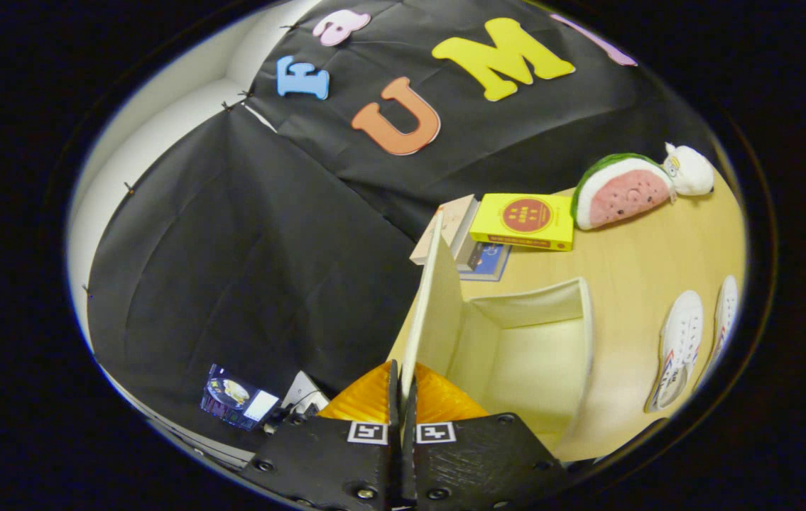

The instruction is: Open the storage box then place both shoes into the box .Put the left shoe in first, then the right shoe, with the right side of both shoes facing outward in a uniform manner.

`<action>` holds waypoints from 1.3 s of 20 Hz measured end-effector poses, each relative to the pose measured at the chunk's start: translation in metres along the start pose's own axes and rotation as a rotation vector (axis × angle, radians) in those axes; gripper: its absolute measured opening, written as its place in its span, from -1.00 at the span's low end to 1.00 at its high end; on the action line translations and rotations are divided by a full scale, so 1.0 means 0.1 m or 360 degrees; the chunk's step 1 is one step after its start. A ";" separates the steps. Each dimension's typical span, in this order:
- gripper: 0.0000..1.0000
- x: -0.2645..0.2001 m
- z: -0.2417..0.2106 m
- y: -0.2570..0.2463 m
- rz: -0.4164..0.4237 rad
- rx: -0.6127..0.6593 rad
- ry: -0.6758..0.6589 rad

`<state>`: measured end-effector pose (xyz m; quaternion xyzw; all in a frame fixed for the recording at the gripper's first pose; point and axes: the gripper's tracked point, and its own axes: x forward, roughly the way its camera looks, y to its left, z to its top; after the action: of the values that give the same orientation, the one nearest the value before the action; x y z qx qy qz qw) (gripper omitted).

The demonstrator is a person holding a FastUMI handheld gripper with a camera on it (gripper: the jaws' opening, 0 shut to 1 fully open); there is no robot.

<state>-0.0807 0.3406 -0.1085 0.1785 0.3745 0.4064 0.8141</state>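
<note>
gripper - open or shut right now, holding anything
Gripper: shut on the storage box lid, both fingers pinching its thin edge, lid raised upright above the open storage box.

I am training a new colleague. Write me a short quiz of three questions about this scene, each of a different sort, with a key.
1. True or false: the claw is shut on the raised lid of the storage box.
2. Multiple choice: where are the two white shoes?
A. inside the box
B. on the table beside the box
C. on the yellow book
3. Fill the gap: the watermelon plush toy lies beside the yellow ____.

Key
1. True: the lid's thin edge sits between both fingers, which press on it.
2. B: the box is open and holds no shoe yet.
3. book
</note>
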 end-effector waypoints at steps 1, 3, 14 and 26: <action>-0.93 0.09 -0.01 0.12 -0.0001 -0.0032 0.0009; -0.82 0.26 -0.01 0.34 -0.0009 -0.0137 0.0008; 0.59 0.84 -0.17 0.68 -0.0185 -0.0519 -0.0049; 0.92 -0.24 0.45 -0.56 -0.0760 -0.0761 -0.0421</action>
<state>-0.0264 0.2881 -0.1008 -0.0584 0.1914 0.2544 0.9462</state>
